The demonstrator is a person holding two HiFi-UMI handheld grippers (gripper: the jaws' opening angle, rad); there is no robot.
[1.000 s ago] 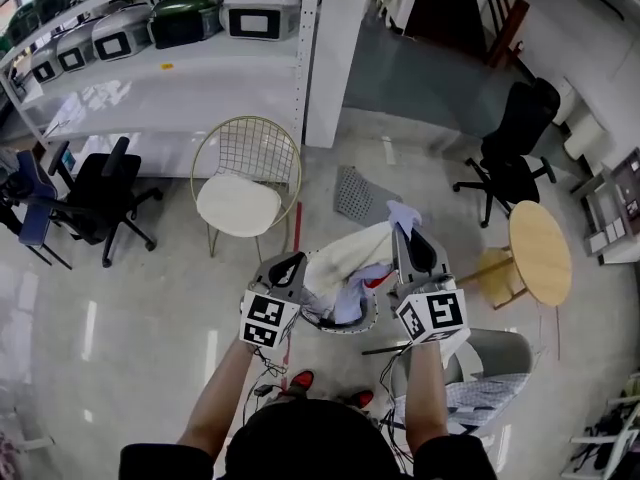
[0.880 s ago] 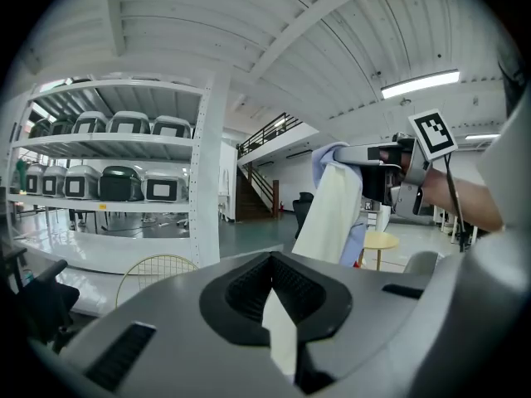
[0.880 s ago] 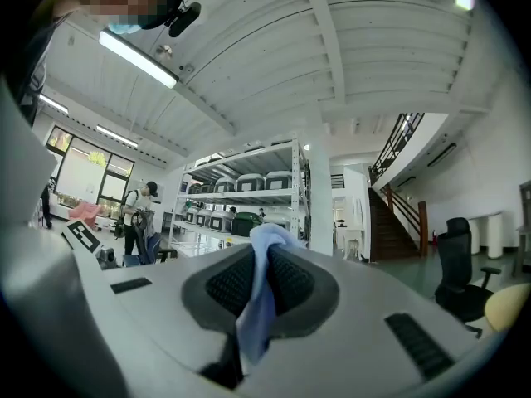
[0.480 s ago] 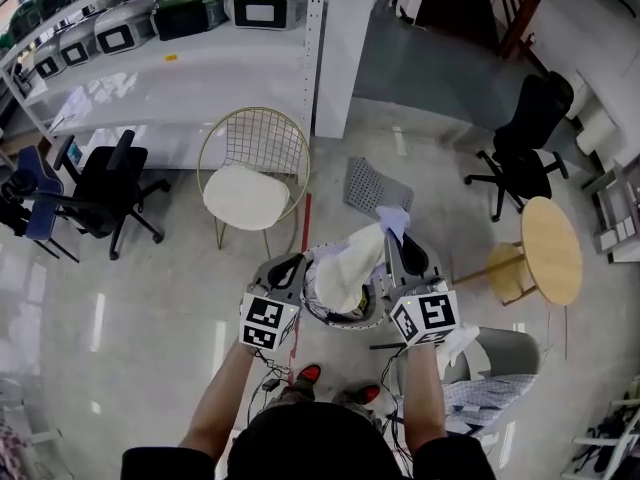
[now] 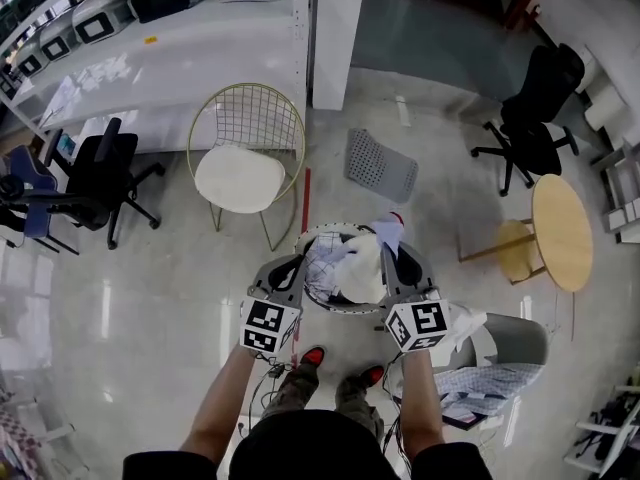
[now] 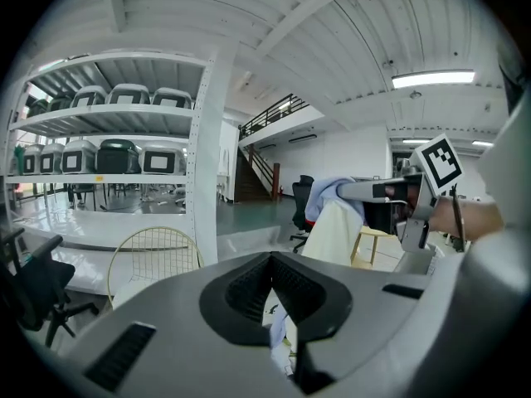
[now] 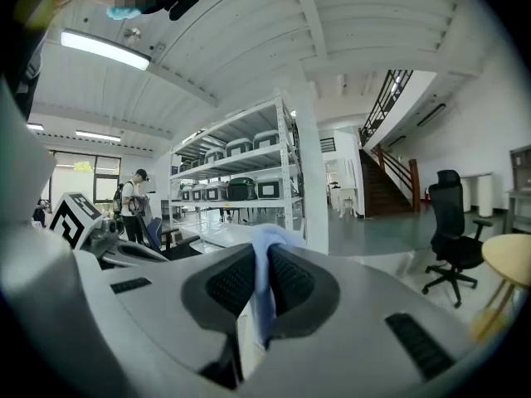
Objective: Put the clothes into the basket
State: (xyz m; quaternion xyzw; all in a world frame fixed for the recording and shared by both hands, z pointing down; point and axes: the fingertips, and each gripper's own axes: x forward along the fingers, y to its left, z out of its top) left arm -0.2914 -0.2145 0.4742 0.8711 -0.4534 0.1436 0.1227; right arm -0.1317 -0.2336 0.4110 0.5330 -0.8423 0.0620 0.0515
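A round wire basket stands on the floor just ahead of my feet. A bundle of cream and pale blue clothes hangs over and into it. My right gripper is at the basket's right rim and is shut on a fold of light blue cloth, which sticks up between its jaws. My left gripper is at the left rim, its jaws closed with a strip of pale cloth showing between them. In the left gripper view the right gripper carries the cream garment.
A gold wire chair with a white cushion stands beyond the basket. A grey perforated panel lies on the floor. A round wooden table is at the right, a grey bin with checked cloth at my right. Black office chairs stand around.
Both grippers have come down with the clothes. The bundle hung above the basket and now sinks into it, and less of the cream cloth shows.
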